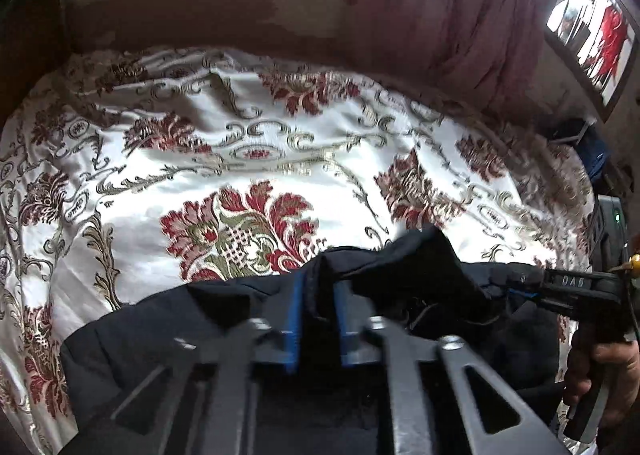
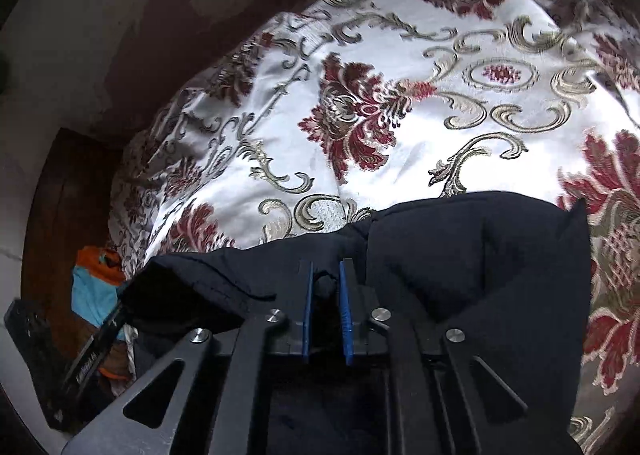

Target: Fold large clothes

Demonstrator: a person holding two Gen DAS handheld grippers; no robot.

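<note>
A large dark navy padded garment (image 1: 168, 335) lies over the near side of a bed with a white, red-flowered cover (image 1: 248, 135). My left gripper (image 1: 318, 287) is shut on a bunched fold of the garment between its blue pads. My right gripper (image 2: 325, 275) is shut on another fold of the same garment (image 2: 480, 263). In the left wrist view the right gripper (image 1: 520, 289) comes in from the right, pinching the garment's edge, with the person's hand (image 1: 600, 371) on its handle. In the right wrist view the left gripper's black body (image 2: 92, 355) shows at the lower left.
The bed cover (image 2: 400, 115) fills the space beyond the garment. A dark red wall and curtain (image 1: 460, 15) stand behind the bed, with a bright window (image 1: 592, 27) at the upper right. Orange and turquoise cloth (image 2: 96, 279) lies on the floor beside the bed.
</note>
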